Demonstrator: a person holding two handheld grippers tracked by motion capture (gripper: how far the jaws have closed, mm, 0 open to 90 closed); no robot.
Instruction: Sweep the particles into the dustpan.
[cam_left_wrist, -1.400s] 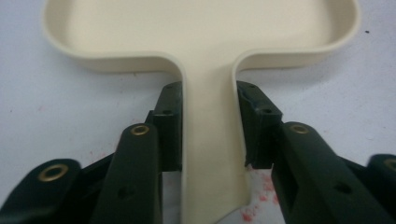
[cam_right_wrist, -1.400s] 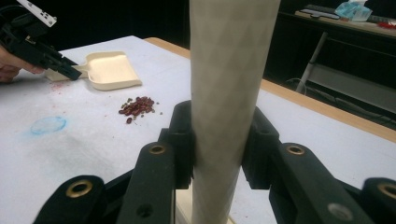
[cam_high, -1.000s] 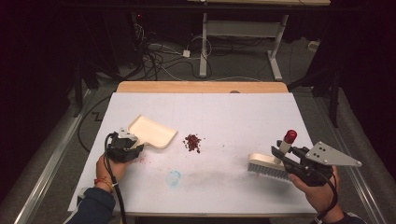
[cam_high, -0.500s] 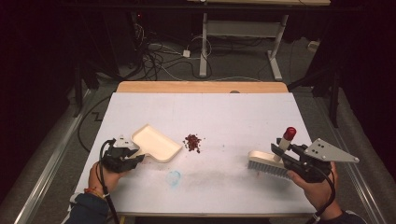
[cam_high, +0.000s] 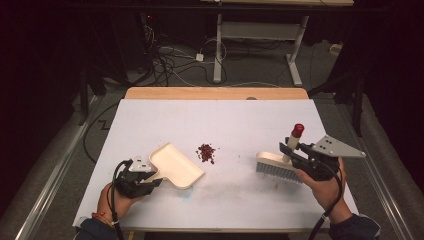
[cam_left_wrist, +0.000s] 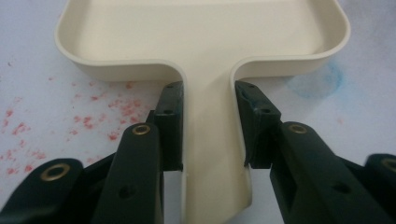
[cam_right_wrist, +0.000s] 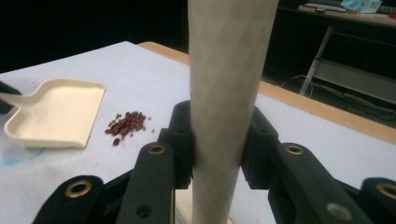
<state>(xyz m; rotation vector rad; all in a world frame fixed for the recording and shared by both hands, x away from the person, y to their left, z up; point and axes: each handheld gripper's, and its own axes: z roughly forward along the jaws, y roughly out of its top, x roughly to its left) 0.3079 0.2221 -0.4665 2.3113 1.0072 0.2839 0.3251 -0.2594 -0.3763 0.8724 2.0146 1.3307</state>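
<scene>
A cream dustpan (cam_high: 175, 167) lies on the white table sheet (cam_high: 225, 120), its open edge toward a small pile of dark red beans (cam_high: 206, 152). My left gripper (cam_high: 152, 176) is shut on the dustpan's flat handle (cam_left_wrist: 210, 154), one pad on each side. At the right, my right gripper (cam_high: 289, 150) is shut on the upright cream handle (cam_right_wrist: 224, 107) of a hand brush (cam_high: 277, 166) with a red cap (cam_high: 298, 130); its bristles rest on the sheet. From the right gripper view, the beans (cam_right_wrist: 127, 123) lie just beside the dustpan (cam_right_wrist: 56, 114).
Red specks (cam_left_wrist: 107, 109) and a blue smudge (cam_left_wrist: 315, 84) mark the sheet near the dustpan. A wooden strip (cam_high: 215, 93) borders the table's far edge. Beyond it, cables (cam_high: 170, 55) and a desk frame (cam_high: 260, 35) stand on the dark floor.
The dustpan and my left gripper have moved toward the near edge and right, the pan turning to face the beans. The brush has shifted slightly left.
</scene>
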